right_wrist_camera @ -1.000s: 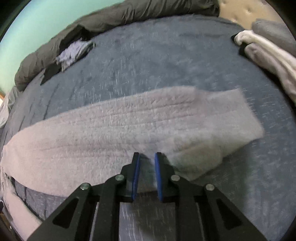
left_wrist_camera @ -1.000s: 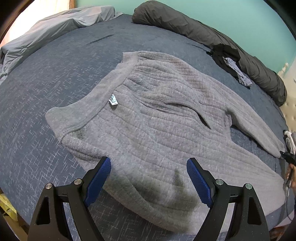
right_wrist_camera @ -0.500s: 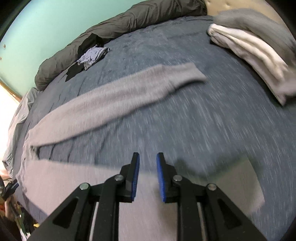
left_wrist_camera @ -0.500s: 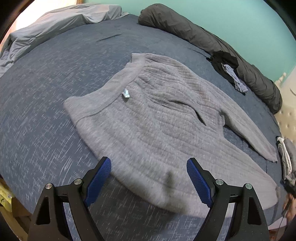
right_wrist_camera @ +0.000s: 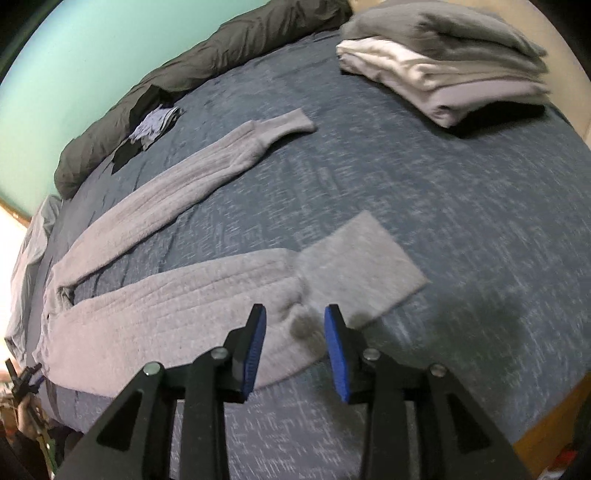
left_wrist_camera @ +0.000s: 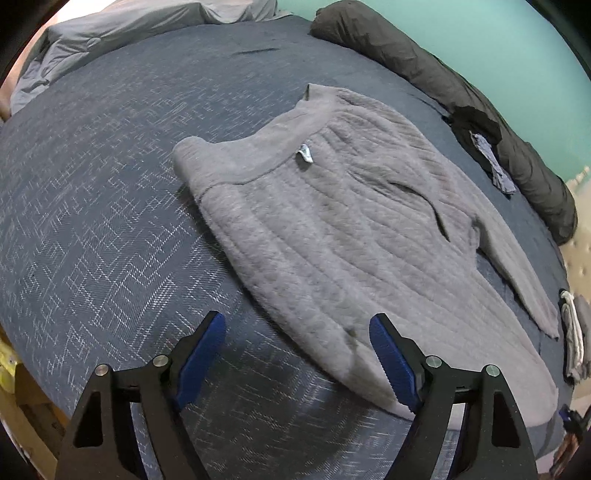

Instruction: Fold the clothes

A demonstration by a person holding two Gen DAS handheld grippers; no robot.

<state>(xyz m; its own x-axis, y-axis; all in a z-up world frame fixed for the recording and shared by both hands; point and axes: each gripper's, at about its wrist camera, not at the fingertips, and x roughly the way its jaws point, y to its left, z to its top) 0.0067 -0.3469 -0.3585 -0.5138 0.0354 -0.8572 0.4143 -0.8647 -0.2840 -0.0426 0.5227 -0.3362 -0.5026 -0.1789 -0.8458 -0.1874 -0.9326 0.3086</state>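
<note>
- Right now a grey sweater (left_wrist_camera: 332, 236) lies spread flat on the bed (left_wrist_camera: 92, 221), ribbed side up, small label (left_wrist_camera: 306, 153) showing near the collar band.
- Left gripper (left_wrist_camera: 297, 343) hovers over the sweater's near edge, jaws wide, nothing between them; its left pad is over bare bed cover, its right pad over the knit.
- Right gripper (right_wrist_camera: 293, 336) hovers above the sweater's cuff end, jaws parted to a medium gap, holding nothing; whether the pads touch the fabric I cannot tell.
- In the right wrist view one sleeve (right_wrist_camera: 207, 173) stretches out across the bed toward the far side, cuff flat.
- The nearer sleeve (right_wrist_camera: 184, 302) lies beside it, apart from it, with a wide plain cuff (right_wrist_camera: 354, 266) just ahead of the right pads.
- A dark shadow patch sits on the knit between the right gripper's pads.
- Folded pile (right_wrist_camera: 443, 66) of grey and white clothes sits at the far right of the bed, well apart from the sweater.
- Dark rolled duvet (left_wrist_camera: 461, 96) runs along the far edge by the green wall (left_wrist_camera: 498, 44).
- Small black and blue-grey garments (left_wrist_camera: 484, 147) lie against the duvet.
- Light grey bedding (left_wrist_camera: 129, 33) is bunched at the far left corner.
- Slight motion blur in the right wrist view.
</note>
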